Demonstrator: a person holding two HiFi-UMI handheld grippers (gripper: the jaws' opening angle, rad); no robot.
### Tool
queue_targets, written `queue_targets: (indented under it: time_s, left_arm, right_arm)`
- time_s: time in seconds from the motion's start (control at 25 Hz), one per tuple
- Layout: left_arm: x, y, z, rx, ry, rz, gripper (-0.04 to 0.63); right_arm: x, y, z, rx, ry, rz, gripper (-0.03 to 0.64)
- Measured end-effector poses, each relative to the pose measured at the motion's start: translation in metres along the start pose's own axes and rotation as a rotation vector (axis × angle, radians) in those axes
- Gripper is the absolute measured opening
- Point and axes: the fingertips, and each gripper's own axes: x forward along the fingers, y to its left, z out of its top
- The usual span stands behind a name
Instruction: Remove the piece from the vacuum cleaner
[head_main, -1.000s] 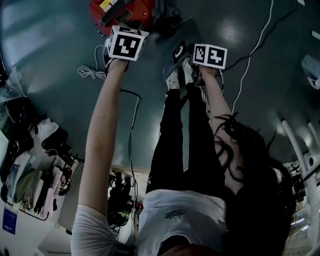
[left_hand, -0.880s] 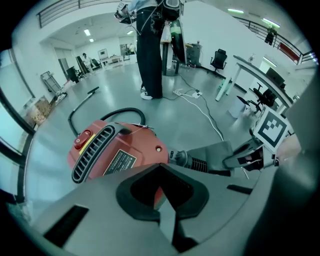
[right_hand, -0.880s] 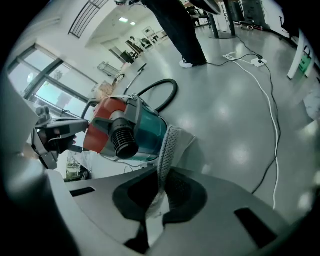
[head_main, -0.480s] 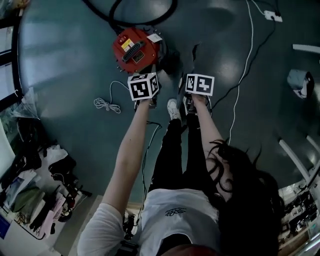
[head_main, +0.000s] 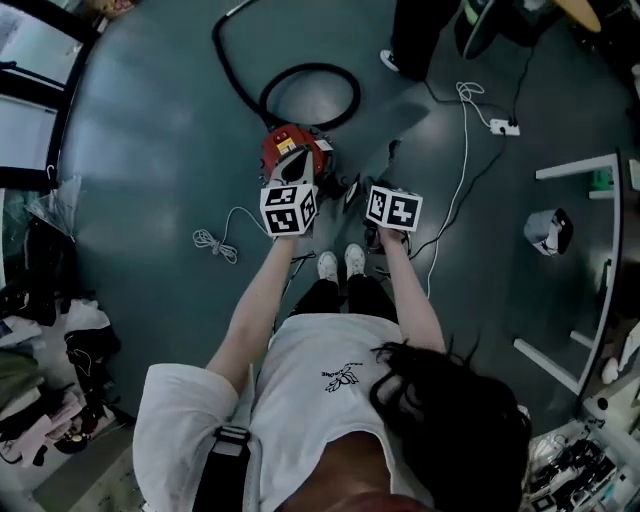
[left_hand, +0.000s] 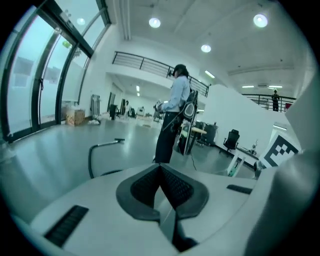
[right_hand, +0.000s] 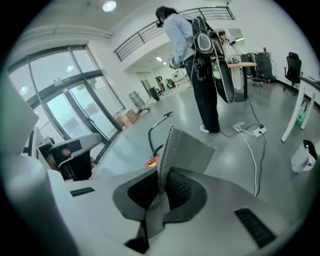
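Observation:
The red vacuum cleaner (head_main: 293, 153) stands on the floor in front of the person's feet, its black hose (head_main: 310, 95) looped behind it. My right gripper (right_hand: 162, 182) is shut on a flat grey piece (right_hand: 186, 149) with a mesh edge, which stands upright between the pads, lifted off the vacuum. A bit of the red vacuum (right_hand: 152, 161) shows beyond it. In the head view the right gripper (head_main: 372, 222) is to the right of the vacuum. My left gripper (left_hand: 161, 172) has its pads together with nothing in them; it hovers over the vacuum's near side (head_main: 291, 208).
Another person (right_hand: 197, 65) stands past the vacuum, near a white cable with a power strip (head_main: 500, 127). A coiled white cord (head_main: 212, 243) lies on the floor to the left. White table legs (head_main: 585, 168) and a small bin (head_main: 548, 230) are at the right; clutter lines the left wall.
The head camera has risen as the person straightens up. Both grippers have lifted away from the vacuum, and the right one has kept the grey piece.

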Motion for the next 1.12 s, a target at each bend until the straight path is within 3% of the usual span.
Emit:
queue_targets:
  time_s: [0.2,0.52,0.76,1.12]
  left_arm:
    - [-0.082,-0.015,0.071,0.046,-0.194,0.031,0.005]
    - [-0.149,-0.040,0.137,0.100,-0.395,0.040,0.005]
    - [-0.159,-0.049,0.149,0.123,-0.443,0.043,0.005]
    - [-0.155,-0.062,0.148,0.147,-0.440,0.030,0.005]
  right_arm:
    - [-0.072,0.049,0.062,-0.052,-0.202,0.078,0.028]
    - [-0.144,0.127,0.112,-0.211,-0.407,0.186,0.028]
    - [-0.170,0.146,0.134,-0.279,-0.493,0.205,0.028]
    - [-0.181,0.141,0.132,-0.327,-0.522,0.178,0.028]
